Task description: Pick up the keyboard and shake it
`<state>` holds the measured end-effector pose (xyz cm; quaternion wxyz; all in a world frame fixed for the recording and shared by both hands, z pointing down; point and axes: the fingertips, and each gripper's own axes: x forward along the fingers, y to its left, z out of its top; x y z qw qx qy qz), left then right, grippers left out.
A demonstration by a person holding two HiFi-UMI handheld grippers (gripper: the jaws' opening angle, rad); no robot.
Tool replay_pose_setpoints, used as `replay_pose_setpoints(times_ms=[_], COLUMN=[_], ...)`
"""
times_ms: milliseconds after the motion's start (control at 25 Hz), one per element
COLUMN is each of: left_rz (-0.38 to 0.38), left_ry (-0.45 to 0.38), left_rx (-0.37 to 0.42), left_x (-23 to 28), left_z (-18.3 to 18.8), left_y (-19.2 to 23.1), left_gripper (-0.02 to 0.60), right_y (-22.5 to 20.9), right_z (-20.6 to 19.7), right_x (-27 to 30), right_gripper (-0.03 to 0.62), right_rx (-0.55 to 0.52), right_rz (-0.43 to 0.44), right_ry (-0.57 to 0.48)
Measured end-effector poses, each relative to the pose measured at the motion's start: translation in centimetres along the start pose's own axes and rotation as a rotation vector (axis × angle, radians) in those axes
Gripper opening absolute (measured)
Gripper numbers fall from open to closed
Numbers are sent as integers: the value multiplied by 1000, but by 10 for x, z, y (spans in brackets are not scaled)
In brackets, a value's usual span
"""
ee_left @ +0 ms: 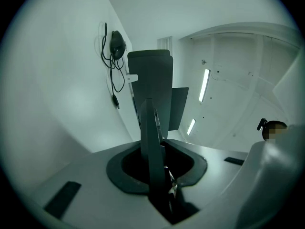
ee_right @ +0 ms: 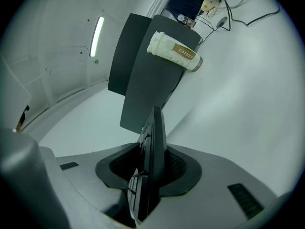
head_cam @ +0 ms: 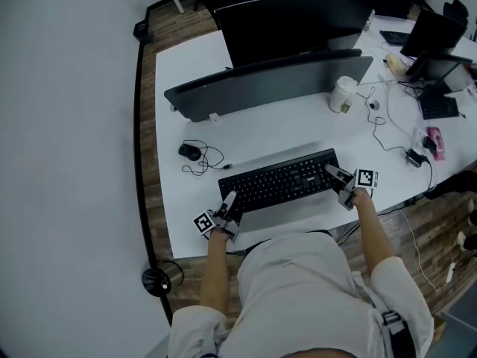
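Near the desk's (head_cam: 246, 136) front edge, claws (head_cam: 227, 204) (head_cam: 336, 177) clasp the keyboard's (head_cam: 283, 181) short ends.

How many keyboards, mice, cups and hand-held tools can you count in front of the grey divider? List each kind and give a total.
keyboard: 1
mouse: 1
cup: 1
tools: 2, the left tool and the right tool
Total: 5

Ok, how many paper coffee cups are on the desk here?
1. The coffee cup stands on the white desk by the right end of the grey divider panel, beyond the keyboard. Others could be hidden behind the monitors.
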<state>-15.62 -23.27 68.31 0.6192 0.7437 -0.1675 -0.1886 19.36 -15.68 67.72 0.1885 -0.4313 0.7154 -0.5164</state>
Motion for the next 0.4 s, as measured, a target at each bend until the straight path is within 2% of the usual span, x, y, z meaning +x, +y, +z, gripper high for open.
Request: replay_pose_setpoints(times_ms=[200,400], left_rz=[0,1], left_ry=[6,5], left_rx=[7,6], left_x=[0,1], left_z=[2,6], left_y=[-2,-3], left_gripper=[106,106], right_y=[4,-9], right_z=[1,-1], right_x=[1,-4], right_gripper=[149,150], right_rx=[-4,10], right_rz=[15,-78], right_ry=[-8,-6])
